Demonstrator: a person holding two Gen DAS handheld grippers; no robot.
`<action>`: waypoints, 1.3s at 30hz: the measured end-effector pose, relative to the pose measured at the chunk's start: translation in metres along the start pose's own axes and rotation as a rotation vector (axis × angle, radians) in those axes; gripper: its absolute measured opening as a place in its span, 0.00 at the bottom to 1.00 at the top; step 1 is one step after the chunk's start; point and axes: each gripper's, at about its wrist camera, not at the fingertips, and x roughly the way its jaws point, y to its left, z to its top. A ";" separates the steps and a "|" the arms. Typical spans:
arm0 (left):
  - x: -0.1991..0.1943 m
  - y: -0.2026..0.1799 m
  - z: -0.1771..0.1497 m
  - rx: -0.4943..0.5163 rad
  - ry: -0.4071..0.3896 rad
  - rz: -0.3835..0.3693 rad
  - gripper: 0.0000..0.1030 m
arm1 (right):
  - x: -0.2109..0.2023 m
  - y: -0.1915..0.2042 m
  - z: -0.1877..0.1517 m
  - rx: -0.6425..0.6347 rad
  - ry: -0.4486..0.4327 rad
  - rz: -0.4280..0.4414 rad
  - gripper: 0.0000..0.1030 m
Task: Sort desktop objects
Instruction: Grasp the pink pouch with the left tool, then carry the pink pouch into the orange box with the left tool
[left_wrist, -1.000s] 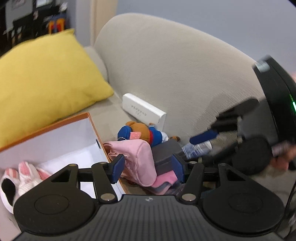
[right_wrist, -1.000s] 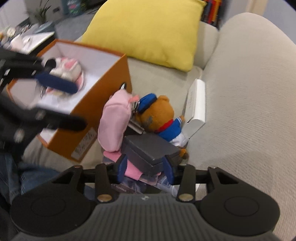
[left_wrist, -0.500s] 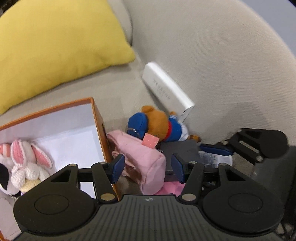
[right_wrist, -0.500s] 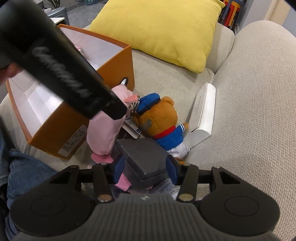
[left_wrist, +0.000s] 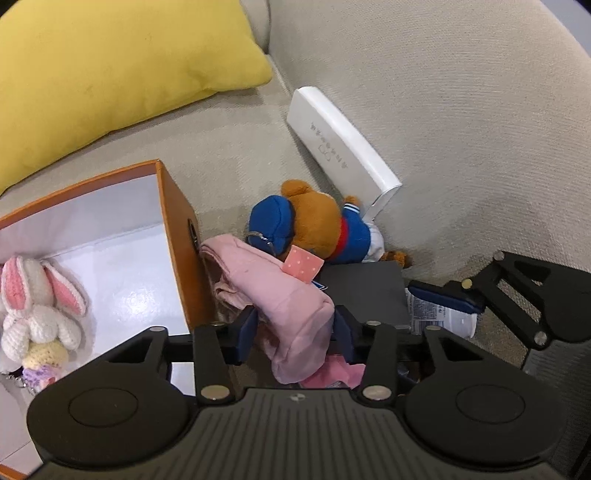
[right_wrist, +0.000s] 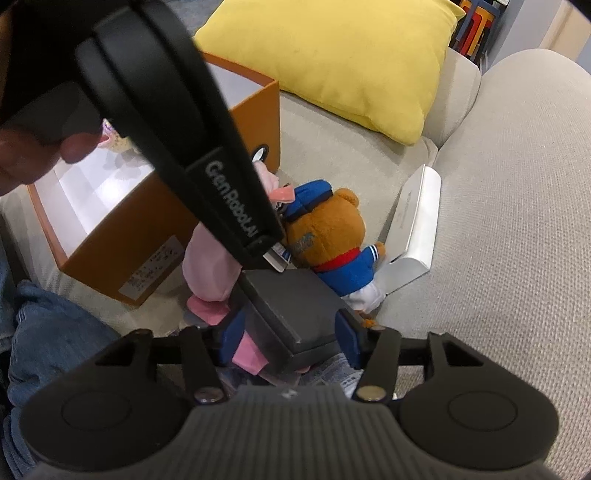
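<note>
Left wrist view, lower middle of the frame: the left gripper (left_wrist: 295, 325) has its blue pads on either side of a soft pink fabric pouch (left_wrist: 280, 291); its jaws have just been closing, and both pads sit against the cloth, pinching it. The pouch bears a small pink dotted tag and lies against the outer wall of an orange cardboard box with a white interior (left_wrist: 173, 236), which fills the left of the frame. A crocheted white rabbit with pink ears (left_wrist: 37, 306) lies inside the box at the far left. Just above the pouch a brown plush bear in a blue cap and sailor top (left_wrist: 317, 229) lies on the beige fabric sofa (left_wrist: 461, 129), its back near a long white carton (left_wrist: 340, 144) leaning on the sofa arm. A yellow cushion (left_wrist: 110, 66) takes the upper left. Right wrist view, lower middle: the right gripper (right_wrist: 288, 338) straddles a flat dark grey box (right_wrist: 295, 306), its jaws having just been opening; the left pad stands off the box, and whether the right one touches it I cannot tell. The grey box rests on the pink pouch and some printed packaging. A person's fingers (right_wrist: 40, 155) hold the left tool at the upper left, and blue denim (right_wrist: 48, 343) shows at the lower left.
</note>
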 end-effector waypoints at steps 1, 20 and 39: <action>-0.001 0.000 -0.002 0.006 -0.013 -0.006 0.47 | 0.000 0.000 0.000 -0.002 -0.001 -0.003 0.56; -0.104 -0.010 -0.072 0.200 -0.359 -0.112 0.41 | -0.013 -0.005 -0.001 0.006 -0.018 0.069 0.56; -0.165 0.084 -0.136 0.066 -0.557 -0.020 0.41 | 0.022 0.053 -0.003 -0.343 0.136 0.069 0.31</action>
